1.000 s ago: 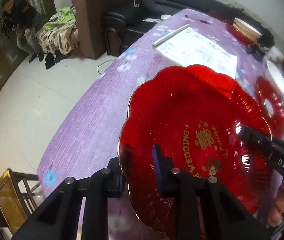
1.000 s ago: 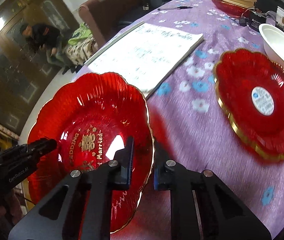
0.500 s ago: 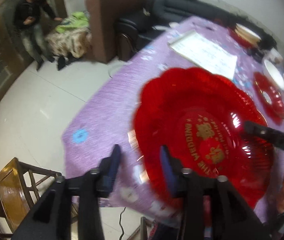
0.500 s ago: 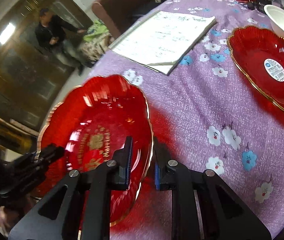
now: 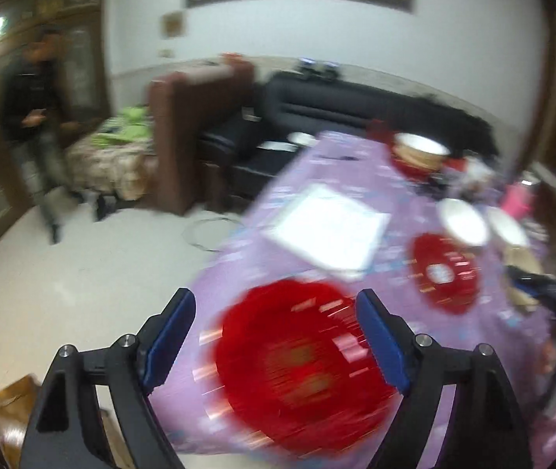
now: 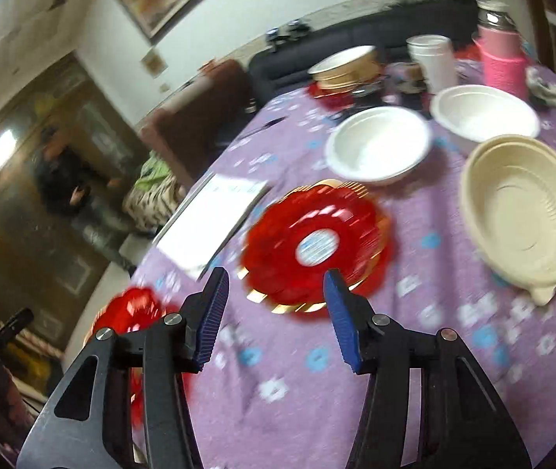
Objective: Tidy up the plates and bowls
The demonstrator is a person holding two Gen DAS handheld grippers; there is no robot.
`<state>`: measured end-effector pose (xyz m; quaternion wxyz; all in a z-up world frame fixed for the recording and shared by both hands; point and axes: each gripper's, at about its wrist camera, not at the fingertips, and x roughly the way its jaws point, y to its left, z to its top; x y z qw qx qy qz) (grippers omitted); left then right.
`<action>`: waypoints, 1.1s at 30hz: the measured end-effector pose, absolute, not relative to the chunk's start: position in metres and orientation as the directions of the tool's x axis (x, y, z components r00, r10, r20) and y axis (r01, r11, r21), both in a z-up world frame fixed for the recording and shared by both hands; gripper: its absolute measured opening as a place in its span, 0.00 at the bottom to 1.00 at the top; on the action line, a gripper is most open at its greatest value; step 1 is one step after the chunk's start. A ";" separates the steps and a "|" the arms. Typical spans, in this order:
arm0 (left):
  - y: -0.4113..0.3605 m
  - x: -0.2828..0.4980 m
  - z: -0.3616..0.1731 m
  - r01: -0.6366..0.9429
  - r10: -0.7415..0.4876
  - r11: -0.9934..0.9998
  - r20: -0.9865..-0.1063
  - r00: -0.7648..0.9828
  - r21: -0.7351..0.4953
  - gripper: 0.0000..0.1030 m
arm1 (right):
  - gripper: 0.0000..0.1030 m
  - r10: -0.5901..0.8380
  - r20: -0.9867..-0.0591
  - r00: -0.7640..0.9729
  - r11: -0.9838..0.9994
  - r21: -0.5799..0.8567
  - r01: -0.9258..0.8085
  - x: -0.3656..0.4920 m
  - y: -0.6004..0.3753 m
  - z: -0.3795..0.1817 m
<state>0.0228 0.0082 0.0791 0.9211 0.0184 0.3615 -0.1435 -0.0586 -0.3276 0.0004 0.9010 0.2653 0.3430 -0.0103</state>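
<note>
The left gripper (image 5: 274, 346) and right gripper (image 6: 276, 316) had both just been opening and stood wide, holding nothing. Released since 1 second earlier, the red wedding plate (image 5: 301, 371) lay near the counter (image 6: 415, 351) edge; a second red plate (image 6: 317, 242) lay ahead, purple cloth bare between.

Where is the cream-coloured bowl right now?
In the right wrist view the cream bowl sits on the purple table at the right edge, just in front of a white bowl and right of the labelled red plate.
</note>
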 end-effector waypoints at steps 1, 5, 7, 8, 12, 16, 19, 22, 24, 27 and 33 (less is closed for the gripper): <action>-0.013 0.035 0.079 0.322 -0.288 0.943 -0.686 0.668 -0.082 0.82 | 0.50 0.161 -0.627 0.762 0.844 0.488 0.223 -0.053 -0.337 -0.002; -0.105 0.092 0.050 0.409 -0.324 0.906 -0.803 0.501 -0.110 0.82 | 0.50 0.184 -0.651 0.737 0.783 0.550 0.290 -0.022 -0.363 -0.020; -0.141 0.113 0.027 0.386 -0.271 0.918 -0.857 0.438 -0.093 0.82 | 0.50 0.189 -0.668 0.719 0.764 0.560 0.319 -0.009 -0.372 -0.031; -0.154 0.121 0.019 0.393 -0.280 0.913 -0.871 0.405 -0.111 0.82 | 0.50 0.189 -0.677 0.712 0.754 0.564 0.337 -0.001 -0.375 -0.035; -0.189 0.143 -0.010 0.354 -0.241 0.928 -0.908 0.343 -0.113 0.82 | 0.50 0.216 -0.678 0.703 0.718 0.598 0.356 0.006 -0.392 -0.047; -0.204 0.157 -0.032 0.322 -0.237 0.936 -0.933 0.273 -0.143 0.82 | 0.50 0.256 -0.687 0.680 0.703 0.615 0.357 0.011 -0.394 -0.062; -0.212 0.164 -0.042 0.308 -0.251 0.936 -0.938 0.239 -0.172 0.81 | 0.50 0.317 -0.682 0.659 0.677 0.649 0.346 0.017 -0.393 -0.075; -0.219 0.167 -0.056 0.301 -0.288 0.926 -0.942 0.173 -0.228 0.80 | 0.51 0.380 -0.689 0.617 0.642 0.677 0.360 0.024 -0.393 -0.092; -0.222 0.170 -0.068 0.283 -0.305 0.923 -0.943 0.131 -0.260 0.77 | 0.50 0.389 -0.677 0.625 0.638 0.687 0.348 0.025 -0.394 -0.095; -0.224 0.171 -0.075 0.273 -0.303 0.926 -0.945 0.126 -0.261 0.67 | 0.51 0.407 -0.661 0.630 0.612 0.710 0.349 0.024 -0.396 -0.098; -0.230 0.169 -0.075 0.306 -0.249 0.934 -0.951 0.184 -0.185 0.39 | 0.37 0.367 -0.684 0.631 0.663 0.668 0.338 0.026 -0.389 -0.098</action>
